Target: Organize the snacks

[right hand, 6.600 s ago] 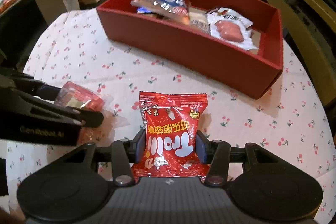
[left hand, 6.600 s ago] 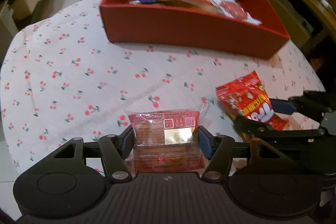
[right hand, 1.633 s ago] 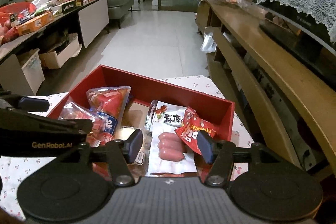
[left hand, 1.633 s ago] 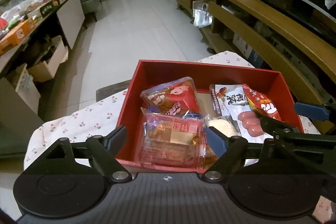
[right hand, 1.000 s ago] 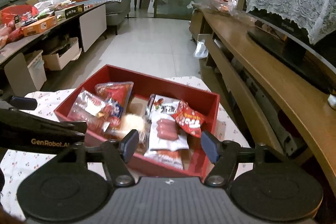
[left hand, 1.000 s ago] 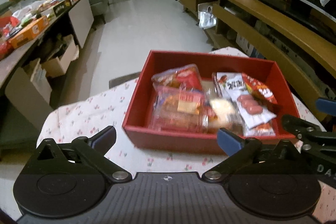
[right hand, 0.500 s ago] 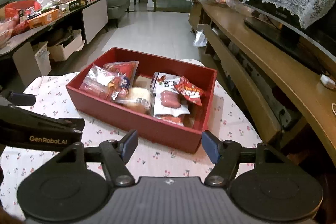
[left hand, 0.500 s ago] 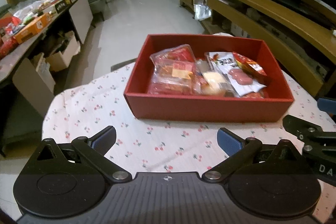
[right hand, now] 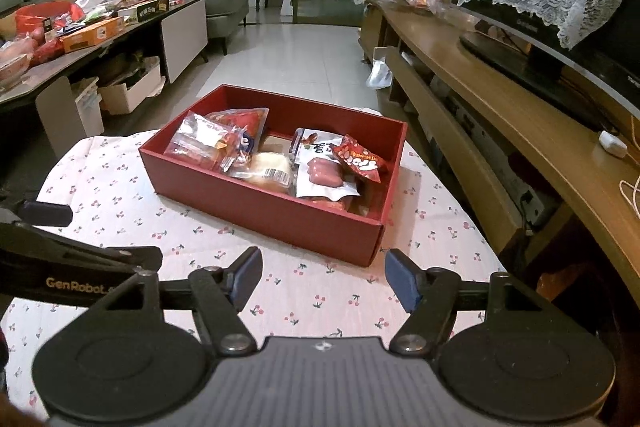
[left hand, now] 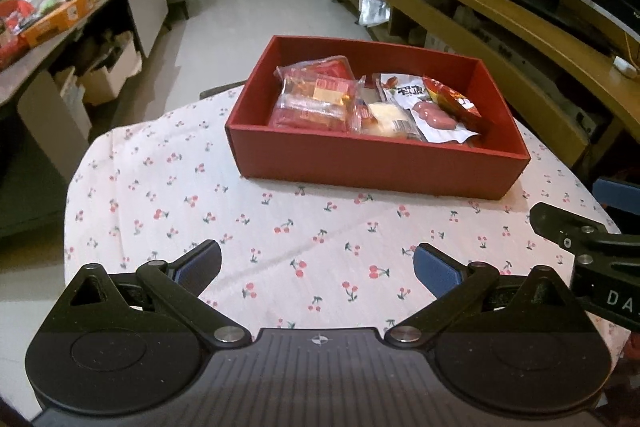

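Observation:
A red box point(left hand: 376, 163) stands on the far half of the cherry-print tablecloth point(left hand: 200, 195). Inside lie a clear pink cake packet point(left hand: 316, 99), a pale bun point(left hand: 390, 115), a white sausage packet point(left hand: 432, 107) and a red candy bag point(left hand: 452, 99). My left gripper point(left hand: 318, 263) is open and empty, hovering over bare cloth well short of the box. The right gripper point(right hand: 324, 277) is also open with nothing between its fingers, near the box's point(right hand: 272, 207) front corner. The candy bag point(right hand: 358, 157) rests on the sausage packet point(right hand: 324, 167).
A long wooden TV bench point(right hand: 500, 107) runs along the right, close to the table's edge. A cluttered side table point(right hand: 80, 27) with boxes under it stands at the left. Tiled floor point(right hand: 304, 43) lies beyond the box. The other gripper's arm point(right hand: 80, 255) crosses at the left.
Both grippers have pulled back from the box, which now looks smaller and farther, with more tablecloth showing. The cake packet and candy bag held earlier now lie in the box.

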The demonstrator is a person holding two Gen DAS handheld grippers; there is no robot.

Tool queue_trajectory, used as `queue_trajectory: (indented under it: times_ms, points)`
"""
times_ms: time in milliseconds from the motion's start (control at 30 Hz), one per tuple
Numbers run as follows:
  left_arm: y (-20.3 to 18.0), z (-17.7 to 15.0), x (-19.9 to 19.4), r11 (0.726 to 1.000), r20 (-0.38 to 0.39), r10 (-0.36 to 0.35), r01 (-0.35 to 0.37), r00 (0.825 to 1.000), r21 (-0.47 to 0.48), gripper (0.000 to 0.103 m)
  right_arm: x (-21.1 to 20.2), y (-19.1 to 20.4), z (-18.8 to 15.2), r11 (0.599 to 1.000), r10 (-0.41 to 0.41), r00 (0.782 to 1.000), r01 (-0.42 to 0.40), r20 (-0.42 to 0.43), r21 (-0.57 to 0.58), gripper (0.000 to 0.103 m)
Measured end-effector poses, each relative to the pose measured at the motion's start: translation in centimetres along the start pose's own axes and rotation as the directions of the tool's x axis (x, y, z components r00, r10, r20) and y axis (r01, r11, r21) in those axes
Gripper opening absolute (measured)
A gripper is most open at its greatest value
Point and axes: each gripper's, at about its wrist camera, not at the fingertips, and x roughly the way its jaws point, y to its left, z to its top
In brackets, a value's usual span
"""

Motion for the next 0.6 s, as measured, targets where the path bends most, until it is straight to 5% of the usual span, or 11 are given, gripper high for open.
queue_trajectory:
  times_ms: [333,600]
  points:
    - [0.3,-1.1,-0.5,0.997,-0.034,-0.069,0.068,0.997,-0.040,0.103,-1.0,0.7,-1.0,1.000,-0.002,1.000,0.002,0.007,-0.027,0.086]
    - [0.5,-1.6,-1.0,0.998,-0.012,-0.056,0.055,0.998,-0.042,0.103,-1.2,1.0,-1.4,0.999,-0.001,1.000,0.001,0.002,-0.036,0.086]
